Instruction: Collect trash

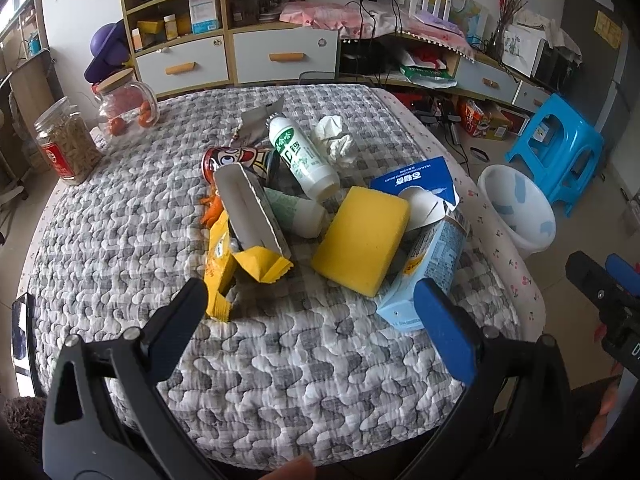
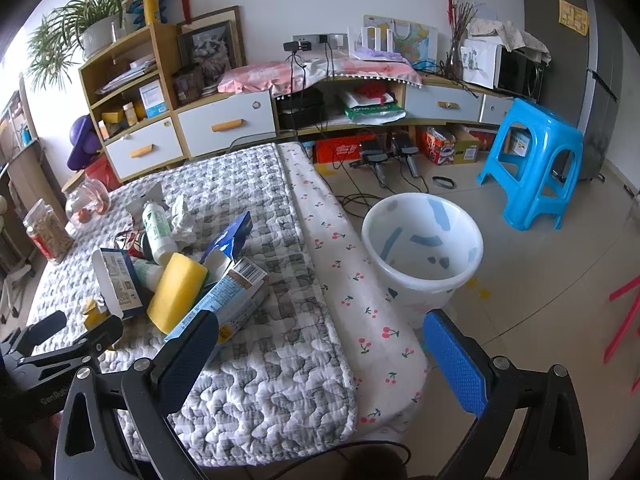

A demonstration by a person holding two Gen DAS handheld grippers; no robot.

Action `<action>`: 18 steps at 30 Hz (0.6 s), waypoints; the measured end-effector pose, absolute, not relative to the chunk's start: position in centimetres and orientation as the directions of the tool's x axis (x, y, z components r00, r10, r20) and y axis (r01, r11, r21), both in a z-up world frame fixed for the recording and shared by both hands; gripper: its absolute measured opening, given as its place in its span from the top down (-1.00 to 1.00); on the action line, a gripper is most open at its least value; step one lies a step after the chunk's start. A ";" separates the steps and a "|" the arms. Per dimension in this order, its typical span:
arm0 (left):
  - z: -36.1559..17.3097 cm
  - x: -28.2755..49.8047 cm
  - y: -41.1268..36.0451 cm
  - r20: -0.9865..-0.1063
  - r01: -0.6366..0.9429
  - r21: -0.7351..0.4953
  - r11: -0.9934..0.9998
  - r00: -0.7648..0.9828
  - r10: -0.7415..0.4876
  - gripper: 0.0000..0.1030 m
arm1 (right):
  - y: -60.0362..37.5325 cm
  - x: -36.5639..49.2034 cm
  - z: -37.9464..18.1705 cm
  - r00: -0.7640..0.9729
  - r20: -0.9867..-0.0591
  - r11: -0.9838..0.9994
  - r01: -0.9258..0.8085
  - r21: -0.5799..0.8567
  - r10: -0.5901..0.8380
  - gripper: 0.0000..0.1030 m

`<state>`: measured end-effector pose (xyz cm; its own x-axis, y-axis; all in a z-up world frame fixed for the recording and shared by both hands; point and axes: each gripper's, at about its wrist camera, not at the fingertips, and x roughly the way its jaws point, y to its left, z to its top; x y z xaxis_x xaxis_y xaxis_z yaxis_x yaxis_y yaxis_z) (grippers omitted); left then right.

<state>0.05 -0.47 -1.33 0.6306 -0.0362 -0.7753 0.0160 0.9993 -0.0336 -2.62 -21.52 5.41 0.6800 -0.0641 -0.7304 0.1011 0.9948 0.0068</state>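
Observation:
A pile of trash lies on the quilted table [image 1: 280,360]: a yellow sponge [image 1: 362,236], a blue carton [image 1: 428,268], a white-green bottle [image 1: 302,156], a crumpled tissue [image 1: 334,140], a red can [image 1: 240,160], a yellow wrapper [image 1: 240,268] and a torn box [image 1: 250,210]. My left gripper [image 1: 316,304] is open and empty, just short of the pile. My right gripper [image 2: 320,340] is open and empty over the table's right edge, with the sponge [image 2: 178,290] and the carton [image 2: 232,296] to its left. A white bin [image 2: 422,250] stands on the floor beside the table.
Two jars [image 1: 68,144] stand at the table's far left. A blue stool [image 2: 532,160] is beyond the bin. Cables [image 2: 380,176] and boxes lie on the floor under the shelf. Drawers and shelves line the back wall.

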 end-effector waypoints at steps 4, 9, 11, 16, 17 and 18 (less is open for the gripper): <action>-1.5 0.0 -0.5 -0.776 0.016 -0.035 0.999 0.630 -0.037 -0.98 | -21.8 -2.6 5.3 0.681 -0.730 0.995 0.098 0.005 -0.064 -1.00; -1.5 0.0 -0.6 -0.779 0.016 -0.039 0.999 0.626 -0.040 -0.98 | -21.8 -2.6 5.3 0.681 -0.730 0.995 0.098 0.005 -0.064 -1.00; -1.4 0.0 -0.6 -0.780 0.016 -0.040 0.999 0.624 -0.041 -0.98 | -21.6 -2.6 5.4 0.681 -0.730 0.995 0.099 0.004 -0.064 -1.00; -1.6 0.1 -0.6 -0.782 0.017 -0.043 0.999 0.622 -0.044 -0.98 | -21.7 -2.6 5.3 0.681 -0.729 0.995 0.102 0.002 -0.069 -1.00; -1.6 0.1 -0.6 -0.782 0.016 -0.043 0.999 0.621 -0.044 -0.98 | -21.7 -2.6 5.3 0.681 -0.729 0.995 0.102 0.002 -0.068 -1.00; -1.6 0.1 -0.6 -0.783 0.017 -0.044 0.999 0.621 -0.044 -0.98 | -21.7 -2.6 5.3 0.681 -0.730 0.995 0.102 0.002 -0.068 -1.00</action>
<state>0.09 -0.56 -1.59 0.6207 -0.0445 -0.7828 0.0166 0.9989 -0.0436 -2.59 -21.73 5.31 0.6805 -0.0681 -0.7295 0.1021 0.9948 0.0023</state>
